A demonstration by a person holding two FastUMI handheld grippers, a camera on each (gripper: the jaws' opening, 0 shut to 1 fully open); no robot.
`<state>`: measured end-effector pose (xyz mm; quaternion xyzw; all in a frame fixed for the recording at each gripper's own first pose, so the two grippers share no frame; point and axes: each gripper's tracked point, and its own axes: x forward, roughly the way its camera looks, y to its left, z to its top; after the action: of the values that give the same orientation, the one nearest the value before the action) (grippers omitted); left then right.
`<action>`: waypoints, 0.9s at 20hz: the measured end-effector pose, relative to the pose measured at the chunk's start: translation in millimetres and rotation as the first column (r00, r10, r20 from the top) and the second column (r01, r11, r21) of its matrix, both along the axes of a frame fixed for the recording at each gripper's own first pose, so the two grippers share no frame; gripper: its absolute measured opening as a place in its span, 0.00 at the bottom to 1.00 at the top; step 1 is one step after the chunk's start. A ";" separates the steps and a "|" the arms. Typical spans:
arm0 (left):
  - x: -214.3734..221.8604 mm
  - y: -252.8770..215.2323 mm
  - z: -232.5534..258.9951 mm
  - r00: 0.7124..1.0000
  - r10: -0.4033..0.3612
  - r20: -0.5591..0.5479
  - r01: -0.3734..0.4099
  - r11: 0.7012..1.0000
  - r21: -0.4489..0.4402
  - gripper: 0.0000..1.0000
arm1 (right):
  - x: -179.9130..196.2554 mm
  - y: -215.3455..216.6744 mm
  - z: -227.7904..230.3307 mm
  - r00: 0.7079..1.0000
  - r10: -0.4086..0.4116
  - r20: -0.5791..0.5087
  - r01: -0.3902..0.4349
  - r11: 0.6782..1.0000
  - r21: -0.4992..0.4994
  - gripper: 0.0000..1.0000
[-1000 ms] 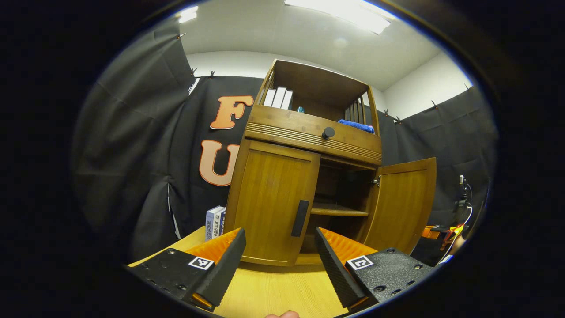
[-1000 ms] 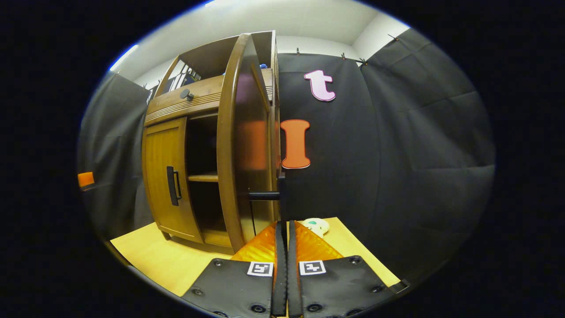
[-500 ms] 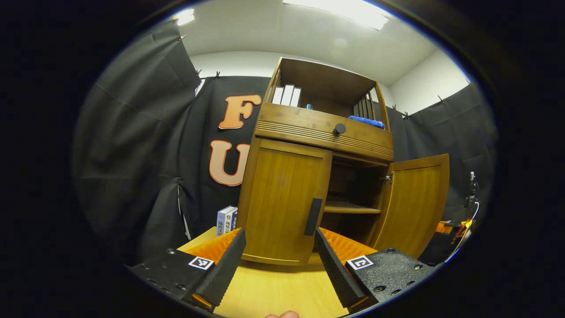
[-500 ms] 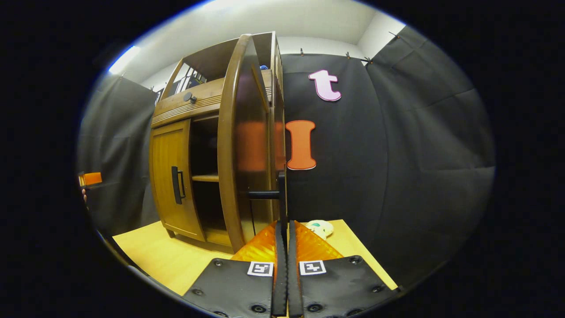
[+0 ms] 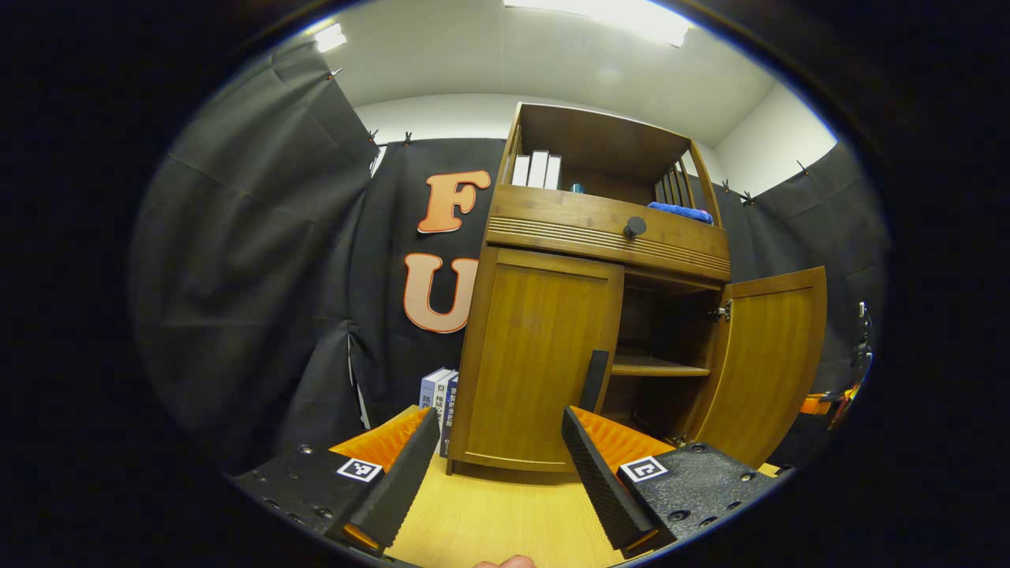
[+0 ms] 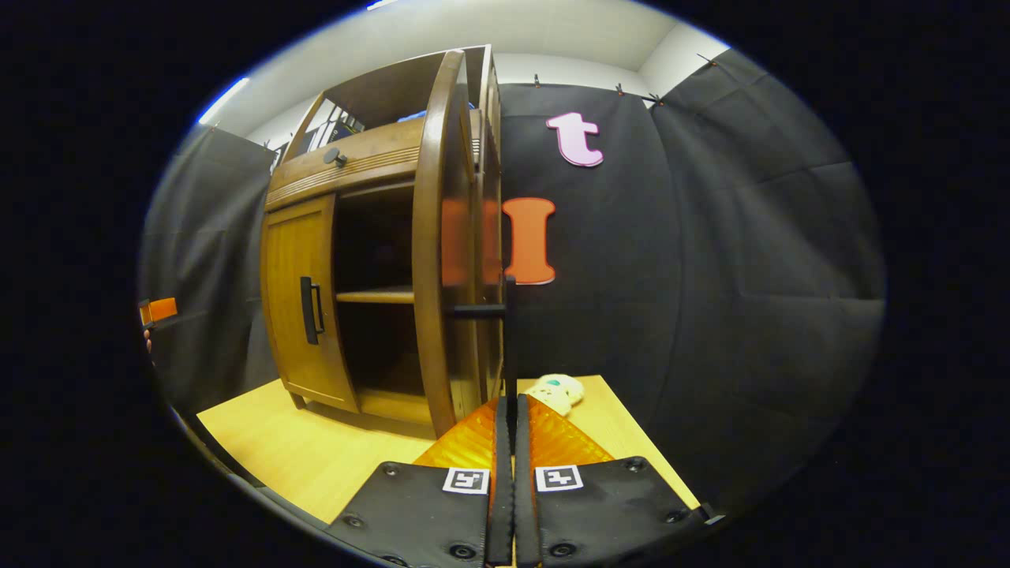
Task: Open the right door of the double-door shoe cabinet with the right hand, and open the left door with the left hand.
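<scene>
Ahead, the left hand-held gripper (image 5: 499, 465) gapes wide and empty; the closed left wooden door's upright black bar handle (image 5: 594, 381), at lower centre-right of the frame, stands just above its right-side finger. The right hand-held gripper (image 6: 507, 418) is clamped on the swung-out right door's handle (image 6: 510, 347).

The shoe cabinet (image 5: 544, 347) is warm honey-brown wood with vertical grain; its door handles (image 5: 594, 380) and drawer knob (image 5: 634, 228) are black. The surface (image 5: 505, 517) ahead of the left gripper (image 5: 497, 454) is pale yellow wood. A blue cloth (image 5: 680, 211) and white books (image 5: 536, 169) sit on top.
</scene>
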<state>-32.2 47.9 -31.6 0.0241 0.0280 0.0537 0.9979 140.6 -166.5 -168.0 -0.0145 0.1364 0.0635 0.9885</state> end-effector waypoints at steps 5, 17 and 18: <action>3.8 9.4 -10.1 1.000 -0.006 -0.029 0.008 0.999 0.047 0.94 | -42.5 -22.6 -5.7 0.994 -0.106 -0.010 0.106 0.994 -0.008 0.08; 25.9 -11.0 -20.3 0.997 -0.066 -0.039 0.068 0.997 0.038 0.92 | -121.5 39.9 79.5 0.981 -0.153 0.122 0.149 0.988 0.040 0.08; 30.2 -15.9 -20.5 0.996 -0.084 -0.043 0.085 0.996 0.029 0.95 | -124.0 47.8 88.2 0.980 -0.149 0.133 0.145 0.989 0.038 0.08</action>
<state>-2.0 32.0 -52.2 0.0419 0.0468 0.0115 0.9980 16.6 -118.7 -79.8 0.0053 0.0686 -0.0088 0.9976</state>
